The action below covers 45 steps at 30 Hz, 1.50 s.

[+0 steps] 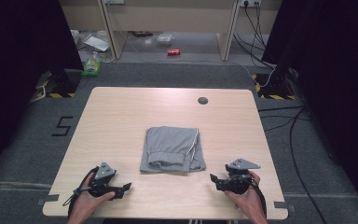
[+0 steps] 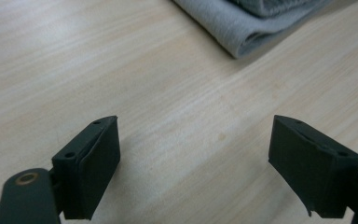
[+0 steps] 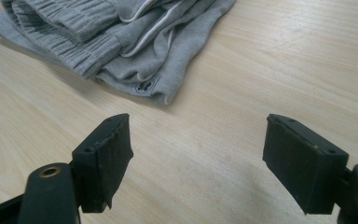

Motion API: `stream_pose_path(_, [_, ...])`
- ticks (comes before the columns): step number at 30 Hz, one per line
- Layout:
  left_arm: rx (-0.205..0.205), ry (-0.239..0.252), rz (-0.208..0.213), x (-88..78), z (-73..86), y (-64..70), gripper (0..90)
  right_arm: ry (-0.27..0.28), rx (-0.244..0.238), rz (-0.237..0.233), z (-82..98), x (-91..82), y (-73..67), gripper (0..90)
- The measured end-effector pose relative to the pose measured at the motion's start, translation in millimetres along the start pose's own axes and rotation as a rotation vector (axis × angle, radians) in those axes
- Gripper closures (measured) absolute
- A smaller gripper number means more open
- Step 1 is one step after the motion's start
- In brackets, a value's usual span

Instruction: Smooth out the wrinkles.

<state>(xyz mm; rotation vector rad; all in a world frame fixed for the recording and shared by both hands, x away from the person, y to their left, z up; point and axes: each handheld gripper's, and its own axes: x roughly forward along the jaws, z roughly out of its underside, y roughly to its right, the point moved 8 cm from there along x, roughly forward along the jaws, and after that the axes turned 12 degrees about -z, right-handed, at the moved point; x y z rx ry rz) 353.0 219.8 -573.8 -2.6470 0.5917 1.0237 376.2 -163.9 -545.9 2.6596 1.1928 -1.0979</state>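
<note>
A folded grey garment (image 1: 173,148) with a ribbed waistband and white piping lies in the middle of the wooden table (image 1: 121,112). In the right gripper view the garment (image 3: 121,42) shows a small round logo near its corner. A corner of the garment (image 2: 247,23) sits at the top of the left gripper view. My left gripper (image 1: 127,188) rests near the table's front left, held by a hand, its jaws wide apart with nothing between them. My right gripper (image 1: 213,179) is at the front right, pointing toward the garment, open and empty too.
A small dark round grommet (image 1: 203,100) sits near the table's far edge. Beyond the table are desk legs, a red can (image 1: 173,52) on the floor, cables (image 1: 289,121) at the right, and black stands at both sides.
</note>
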Motion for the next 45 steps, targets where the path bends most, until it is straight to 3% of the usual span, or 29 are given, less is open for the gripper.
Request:
stream_pose_path(2, [0.033,0.000,-0.029,0.3,1.6,0.4,14.8,-0.007,-0.007,0.003,0.8,0.4,-0.3,23.8])
stream_pose_path(7, [0.014,0.032,-0.040,3.0,1.6,1.5,11.6,-0.036,-0.013,0.020,3.7,1.4,-3.6,23.7])
stream_pose_path(16, [0.014,0.032,-0.040,3.4,1.4,1.4,11.0,-0.066,-0.027,0.022,6.6,2.4,-8.4,22.9])
stream_pose_path(28, [0.014,0.032,-0.039,3.5,1.4,1.4,10.9,-0.127,-0.002,0.019,31.0,-2.1,-11.0,21.9])
stream_pose_path(34, [0.014,0.032,-0.039,3.6,1.3,1.3,10.7,-0.144,-0.036,0.039,32.1,-0.5,-11.3,20.7])
stream_pose_path(45, [0.014,0.032,-0.039,3.7,1.3,1.3,10.7,-0.150,-0.050,0.042,32.6,0.3,-11.7,19.5])
